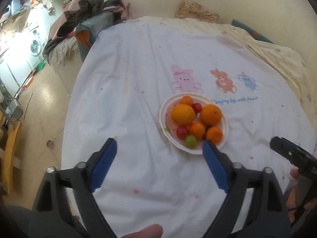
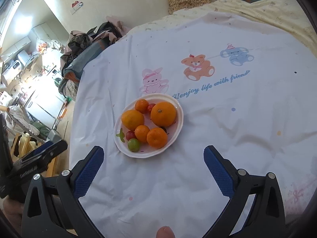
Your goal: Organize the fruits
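Left claw [image 1: 159, 142]: spread wide, nothing between the blue pads, hovering over the white sheet [image 1: 138, 79] just short of the plate.
Right claw [image 2: 153, 150]: likewise apart and empty, above the sheet, plate off toward its left finger.
Plate [image 2: 178, 128]: white, oval, resting on the sheet below the printed pink rabbit [image 2: 152, 80].
Fruit: large orange [image 2: 163, 114], yellowish orange [image 2: 132, 119], three small mandarins, red cherry tomatoes, one green tomato [image 2: 134, 144], all heaped on the plate.
Right view only: green stem piece [image 2: 121, 135] on the plate's left rim; a dark item behind the front mandarin, possibly a grape.
Left view only: tip of the right claw at the far right edge.
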The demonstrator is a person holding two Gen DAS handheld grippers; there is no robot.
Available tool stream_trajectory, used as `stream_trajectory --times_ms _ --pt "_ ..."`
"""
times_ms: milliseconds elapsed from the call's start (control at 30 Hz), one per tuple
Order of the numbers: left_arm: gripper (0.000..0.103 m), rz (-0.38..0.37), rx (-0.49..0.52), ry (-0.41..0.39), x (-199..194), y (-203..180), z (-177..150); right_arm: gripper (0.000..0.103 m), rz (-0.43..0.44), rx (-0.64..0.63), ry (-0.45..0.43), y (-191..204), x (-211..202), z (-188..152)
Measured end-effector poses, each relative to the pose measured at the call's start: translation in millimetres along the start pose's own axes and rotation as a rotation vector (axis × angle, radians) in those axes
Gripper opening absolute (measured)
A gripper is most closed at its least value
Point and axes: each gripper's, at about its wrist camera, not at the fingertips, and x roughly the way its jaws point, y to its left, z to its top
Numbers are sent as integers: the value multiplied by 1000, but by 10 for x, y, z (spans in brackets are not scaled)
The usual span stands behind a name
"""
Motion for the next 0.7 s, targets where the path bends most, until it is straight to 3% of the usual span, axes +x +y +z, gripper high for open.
stream_trajectory --times_ms 267,500,700 --pt "103 -23 25 -102 -224 -86 -204 103 -36 -45 -79 119 -127 -138" --pt "103 -18 19 -115 -102 -138 -211 103 -71 -67 -107 163 -56 -123" --pt "103 -50 -43 -74 -33 -44 -176 103 -114 -117 -106 223 14 -152"
